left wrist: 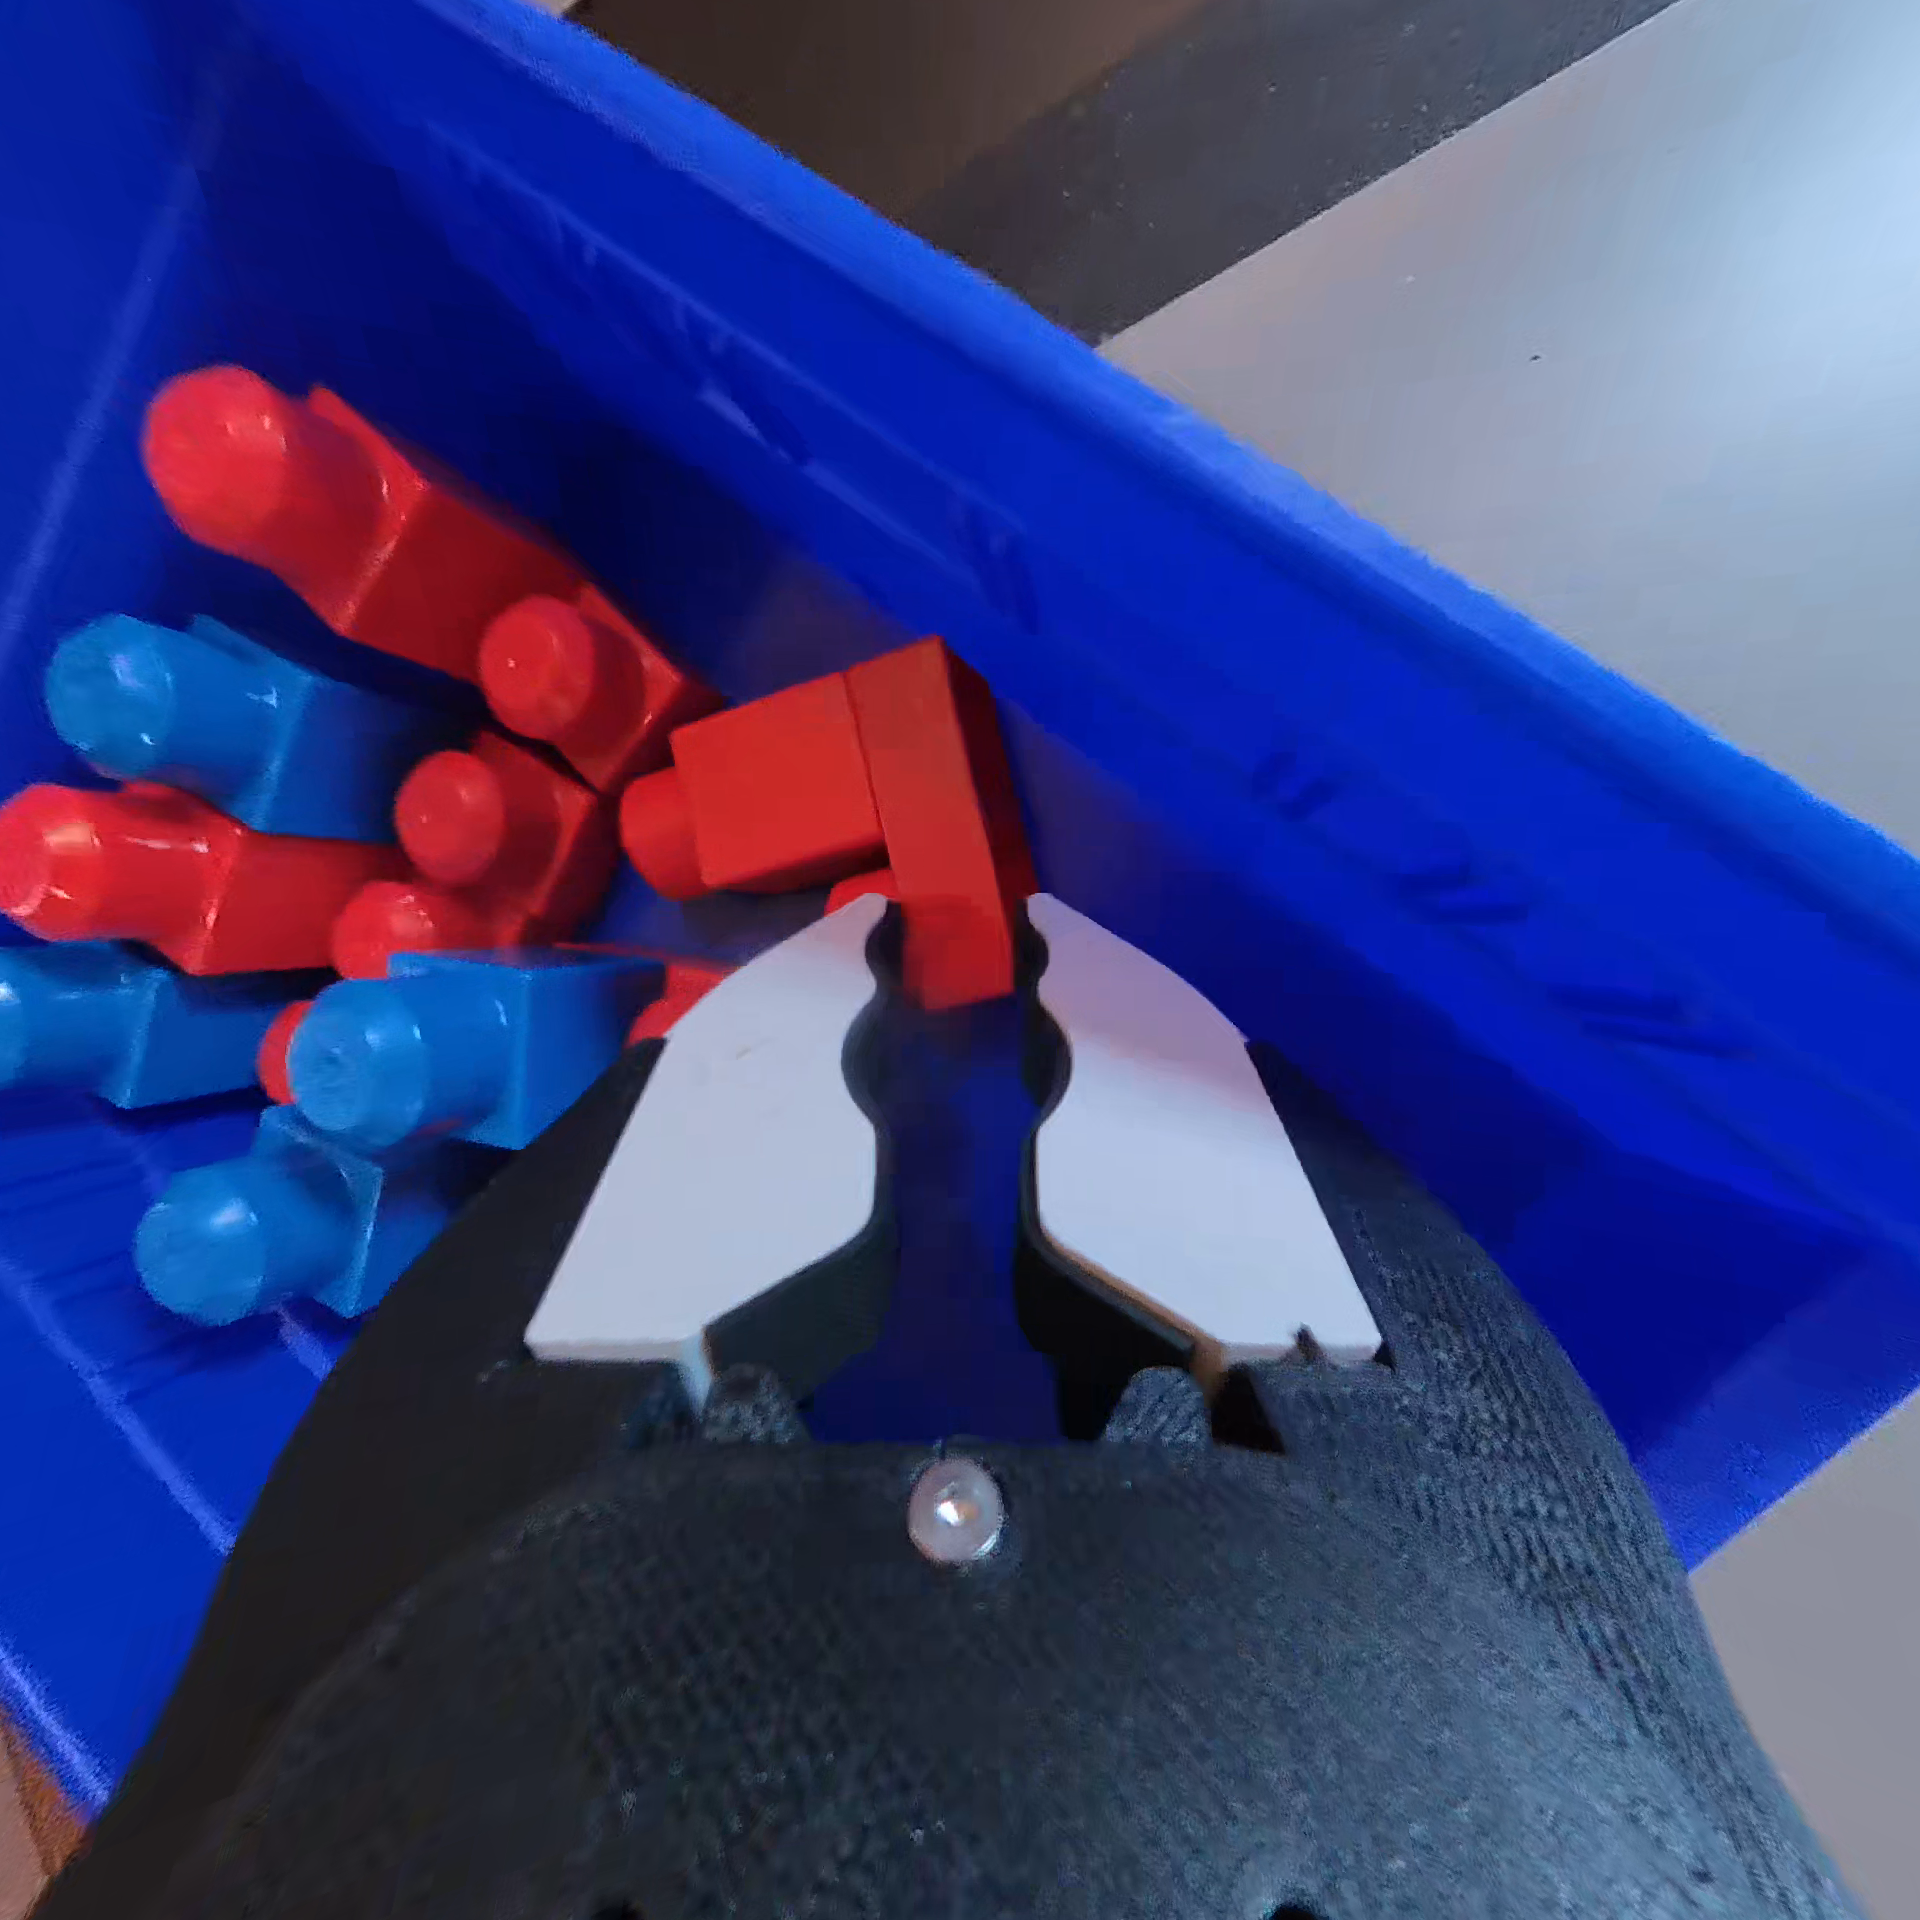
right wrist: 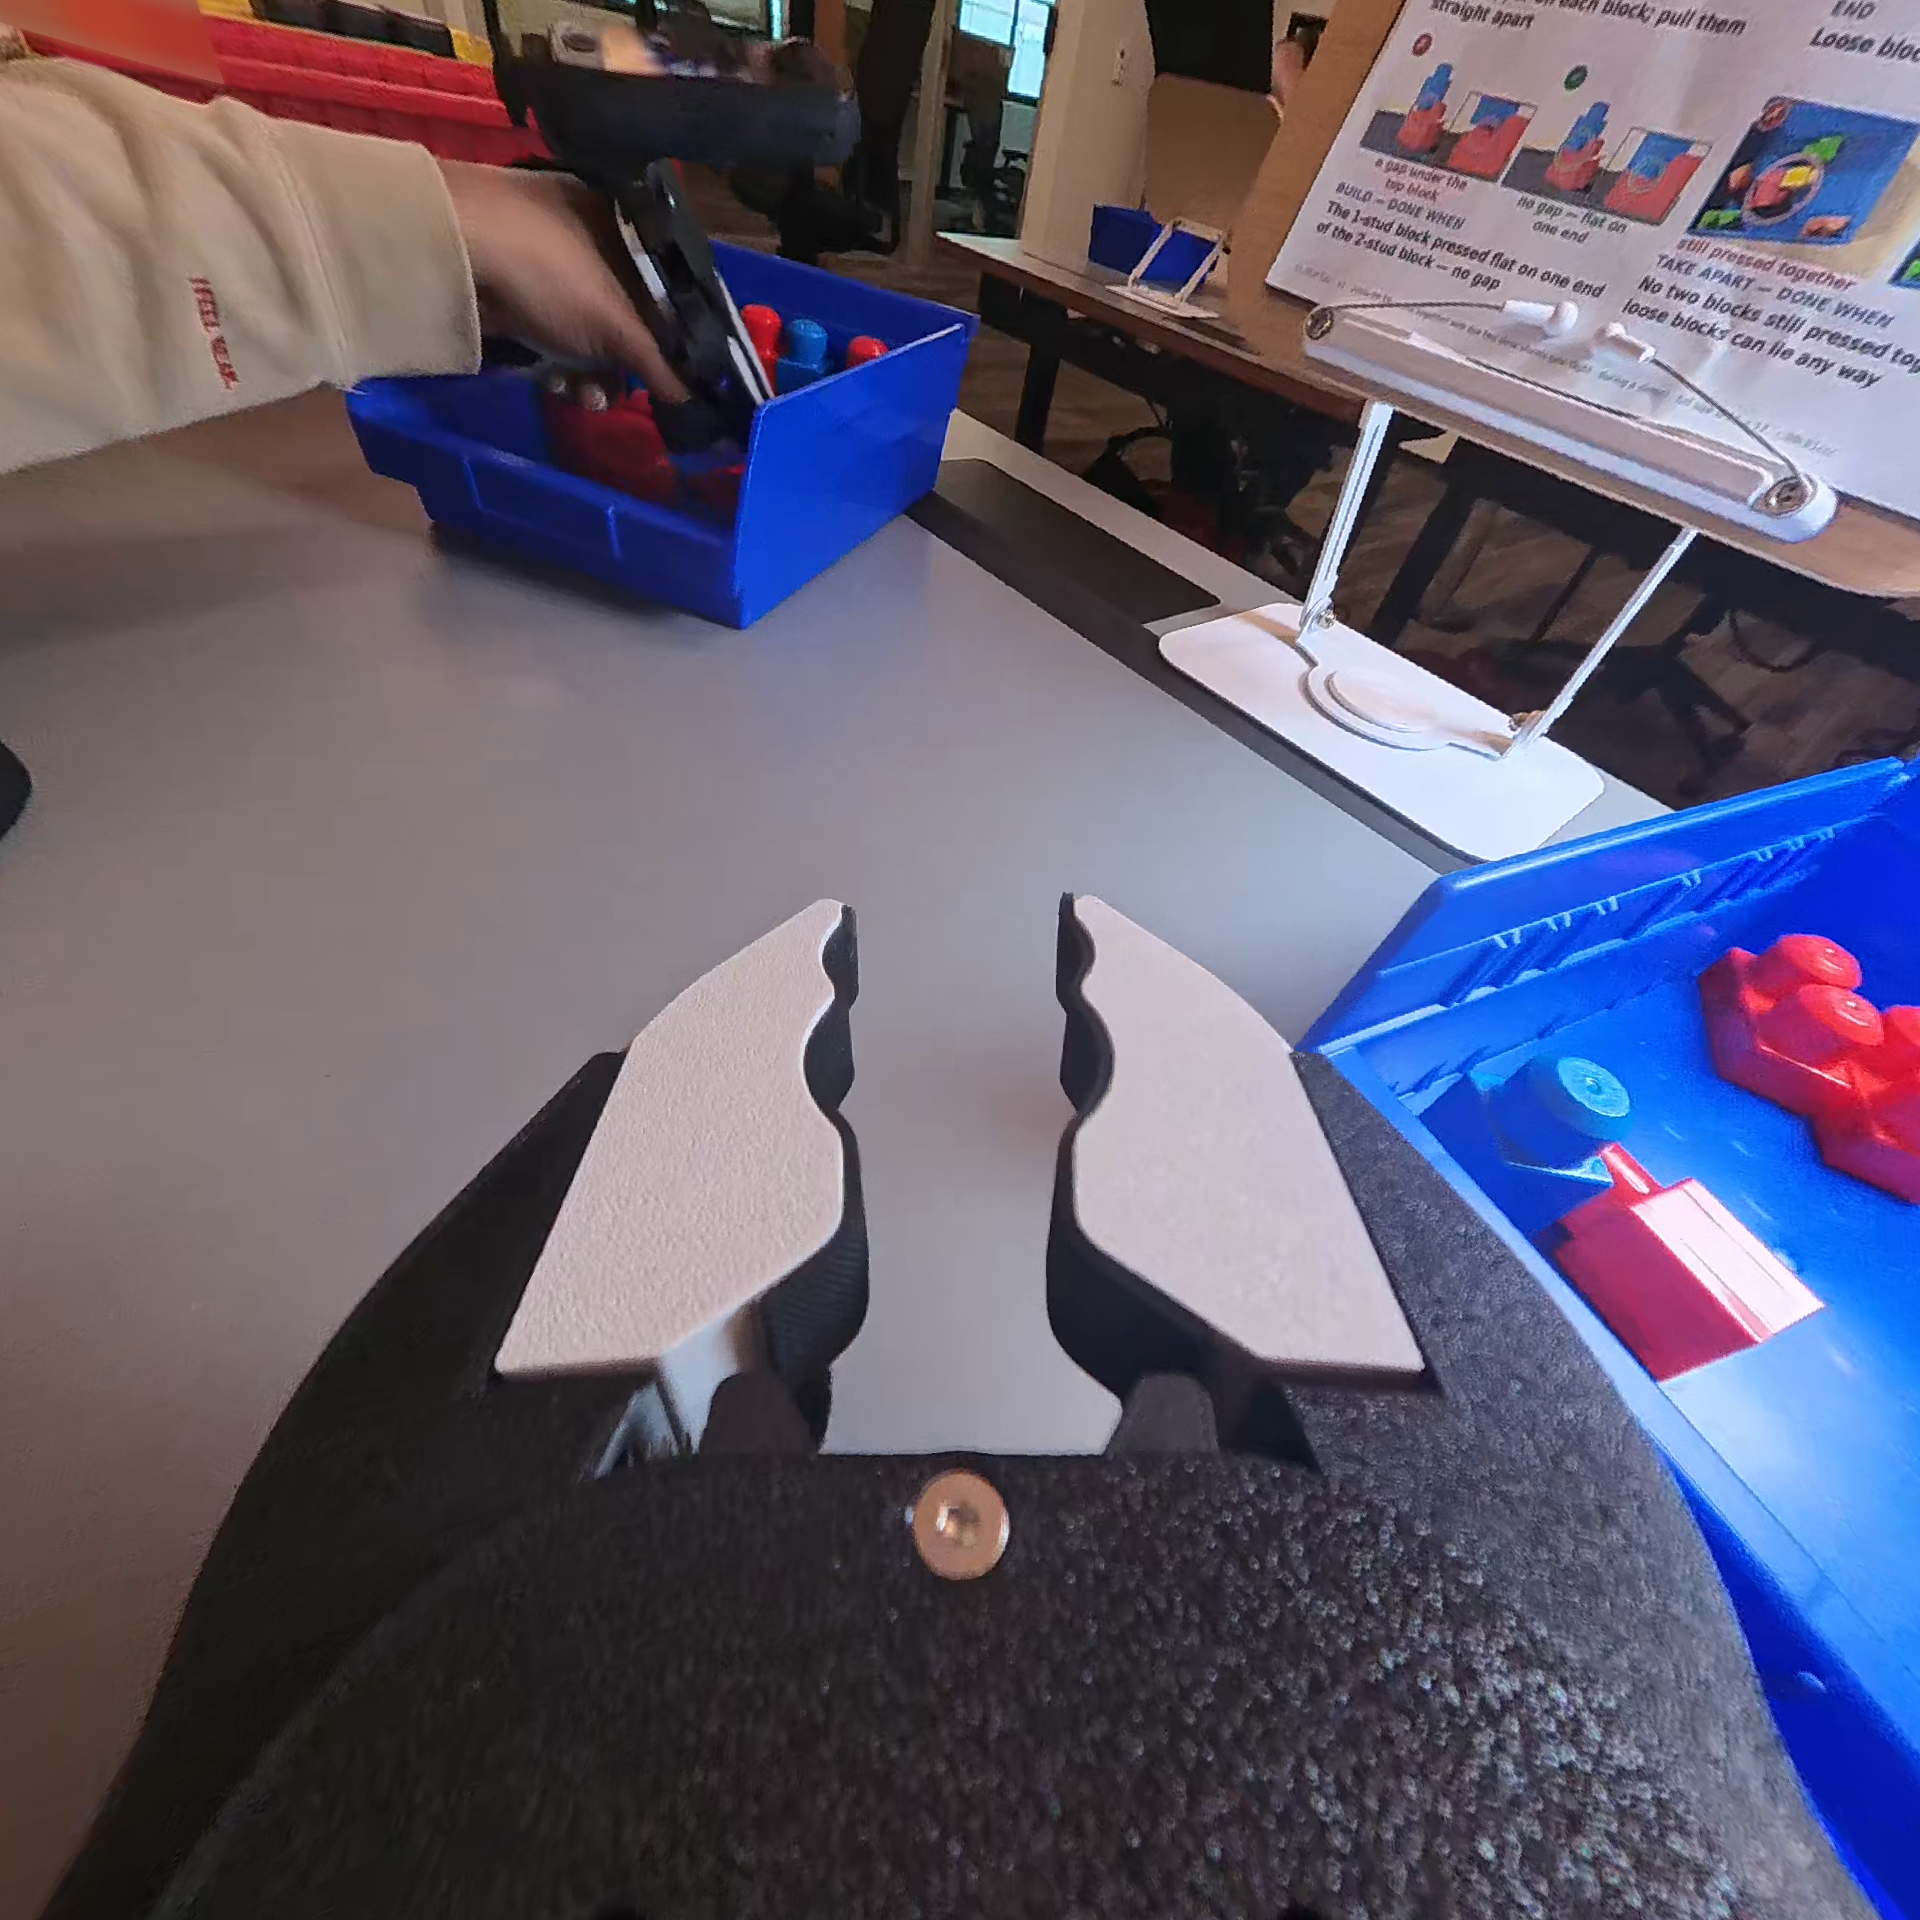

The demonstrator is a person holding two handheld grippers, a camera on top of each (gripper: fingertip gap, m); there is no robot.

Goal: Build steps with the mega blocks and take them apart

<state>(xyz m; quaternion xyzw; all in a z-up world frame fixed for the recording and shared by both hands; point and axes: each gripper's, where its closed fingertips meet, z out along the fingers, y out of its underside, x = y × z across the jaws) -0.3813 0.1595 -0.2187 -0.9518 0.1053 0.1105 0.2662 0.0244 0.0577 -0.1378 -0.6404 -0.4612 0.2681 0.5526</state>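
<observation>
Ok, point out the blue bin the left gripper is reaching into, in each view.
Left wrist view: the blue bin fills the frame; its wall runs from upper left to lower right, with red and blue blocks inside.
Right wrist view: the same bin sits upper left of centre on the grey table.
Shared landmark: the left gripper.

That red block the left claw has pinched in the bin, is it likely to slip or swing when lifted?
The red block looks like hard, glossy plastic, so it probably stays stiff. The left gripper holds it only at its tips, by one lower corner, so it may pivot or slip. It looks small and probably light, so lifting should be easy.
</observation>
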